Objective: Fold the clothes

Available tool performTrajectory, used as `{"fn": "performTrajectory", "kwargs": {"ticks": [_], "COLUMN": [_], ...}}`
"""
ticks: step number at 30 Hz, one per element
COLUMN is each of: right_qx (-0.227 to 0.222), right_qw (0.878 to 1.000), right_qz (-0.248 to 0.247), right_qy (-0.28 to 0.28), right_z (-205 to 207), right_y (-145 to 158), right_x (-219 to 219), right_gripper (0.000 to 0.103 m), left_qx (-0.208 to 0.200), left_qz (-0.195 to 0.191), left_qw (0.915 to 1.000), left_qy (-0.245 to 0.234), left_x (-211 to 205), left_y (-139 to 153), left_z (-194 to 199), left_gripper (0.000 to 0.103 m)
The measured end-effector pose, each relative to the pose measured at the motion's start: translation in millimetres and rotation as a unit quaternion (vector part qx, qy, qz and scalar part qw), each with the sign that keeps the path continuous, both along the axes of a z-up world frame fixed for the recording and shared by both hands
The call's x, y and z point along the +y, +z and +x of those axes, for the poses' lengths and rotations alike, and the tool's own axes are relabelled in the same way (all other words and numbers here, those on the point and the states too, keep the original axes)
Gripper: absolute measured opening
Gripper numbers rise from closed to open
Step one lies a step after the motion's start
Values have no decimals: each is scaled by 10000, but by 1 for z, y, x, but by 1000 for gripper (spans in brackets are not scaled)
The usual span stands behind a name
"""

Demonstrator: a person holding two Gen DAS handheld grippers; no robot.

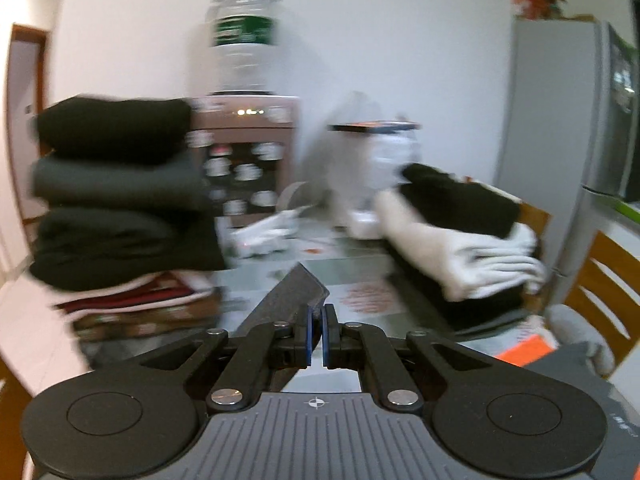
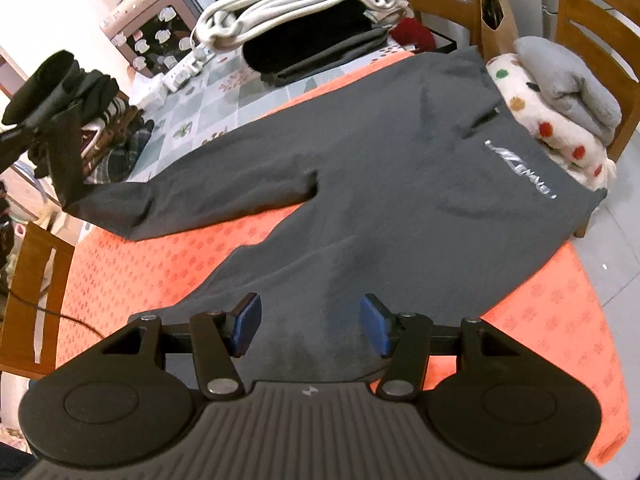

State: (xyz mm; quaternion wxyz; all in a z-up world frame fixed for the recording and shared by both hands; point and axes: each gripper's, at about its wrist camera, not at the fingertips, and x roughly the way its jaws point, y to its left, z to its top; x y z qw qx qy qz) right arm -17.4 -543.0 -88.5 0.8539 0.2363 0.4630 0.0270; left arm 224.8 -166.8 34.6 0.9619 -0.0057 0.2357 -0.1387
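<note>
Grey trousers (image 2: 360,184) in left jaws

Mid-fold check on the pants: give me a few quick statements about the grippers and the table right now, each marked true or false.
1. The left gripper is shut on a pant leg end. True.
2. The right gripper is clamped on the waistband. False: its jaws stand open over the other leg, holding nothing.
3. The dark pants lie spread on an orange tablecloth. True.
4. The pants are already folded in half. False: both legs are apart, one lifted at its end.
5. A folded stack of dark clothes sits left of the left gripper's view. True.
6. The printed logo is near the leg cuffs. False: it is up by the waist.
</note>
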Motion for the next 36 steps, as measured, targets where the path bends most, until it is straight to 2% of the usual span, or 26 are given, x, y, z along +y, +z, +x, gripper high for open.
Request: {"fn": "performTrajectory", "kwargs": {"ticks": [7,11,12,15,16,19,23,27,29,33,36], "right_qx": [-24,-62,-71,-111,-140,-222,-347,-462,-488,-457,-377], "right_qw": [9998,9998,9998,9997,9997,9994,9983,9959,9940,9906,9894], "right_qz": [193,193,187,177,181,217,309,504,662,896,980], "right_qy": [-50,8,29,87,103,164,347,591,716,925,1002], "right_z": [2,6,7,13,16,26,49,81,103,148,177], "right_y": [-17,-22,-23,-25,-25,-25,-23,-23,-25,-33,-42], "right_x": [-56,-80,-85,-99,-103,-112,-115,-107,-100,-81,-66], "right_gripper": [62,62,62,62,62,62,62,62,62,62,61], "left_qx": [63,396,543,823,822,844,1009,1067,1159,1305,1375], "left_qz": [106,170,198,263,303,426,686,1206,1326,1448,1389], "left_qw": [9971,9923,9901,9845,9840,9828,9844,9852,9842,9797,9769], "left_qy": [-752,-1157,-1279,-1525,-1553,-1585,-1268,-583,-193,465,863], "left_x": [-134,-198,-212,-238,-241,-236,-202,-154,-128,-82,-55], "left_y": [-9,-33,-43,-69,-74,-83,-97,-114,-121,-133,-137], "left_z": [-14,-20,-23,-35,-40,-58,-81,-90,-90,-85,-82], "left_gripper": [7,9,15,46,51,59,60,60,60,60,60]}}
